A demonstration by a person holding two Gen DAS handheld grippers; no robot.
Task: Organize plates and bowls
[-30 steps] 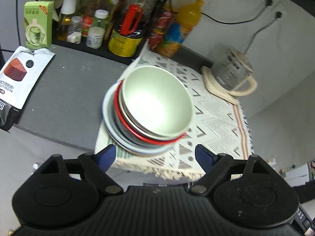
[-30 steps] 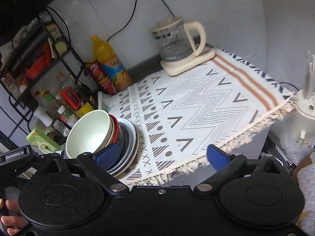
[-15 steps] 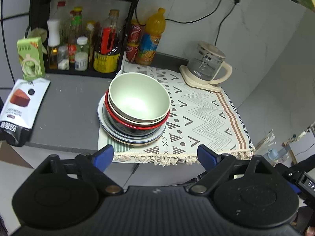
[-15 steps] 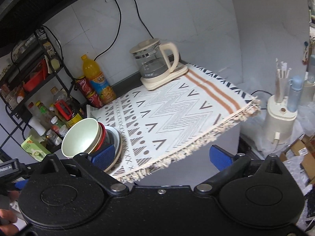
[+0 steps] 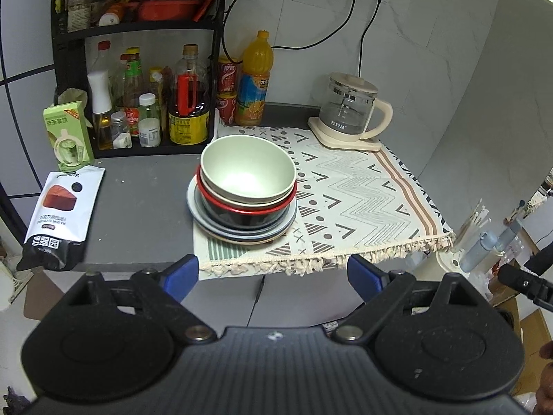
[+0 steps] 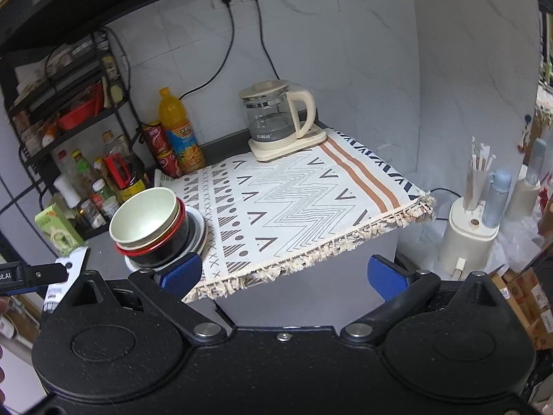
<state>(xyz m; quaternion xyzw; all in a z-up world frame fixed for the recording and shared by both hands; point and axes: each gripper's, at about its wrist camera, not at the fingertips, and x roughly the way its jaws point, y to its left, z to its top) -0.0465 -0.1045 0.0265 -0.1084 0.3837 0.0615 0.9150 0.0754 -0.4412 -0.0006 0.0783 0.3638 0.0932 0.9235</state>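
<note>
A stack of dishes stands at the left end of the patterned cloth [image 5: 363, 193]: a pale green bowl [image 5: 247, 169] on top, a cream bowl, a red-rimmed black bowl [image 5: 242, 216] and blue-grey plates [image 5: 287, 223] beneath. The stack also shows in the right wrist view [image 6: 148, 219]. My left gripper [image 5: 274, 276] is open and empty, held back from the counter's front edge, facing the stack. My right gripper [image 6: 283, 273] is open and empty, off the front edge, to the right of the stack.
A glass kettle [image 5: 345, 110] on its base stands at the cloth's back right. A black rack with bottles [image 5: 138, 103], an orange juice bottle [image 5: 254, 79], red cans, a green carton [image 5: 67, 136] and a snack bag [image 5: 60, 214] sit left. A white holder [image 6: 473, 231] stands right, below the counter.
Both grippers have pulled back and up from the counter, so the stack looks smaller and farther. Both stay open. The dishes have not moved.
</note>
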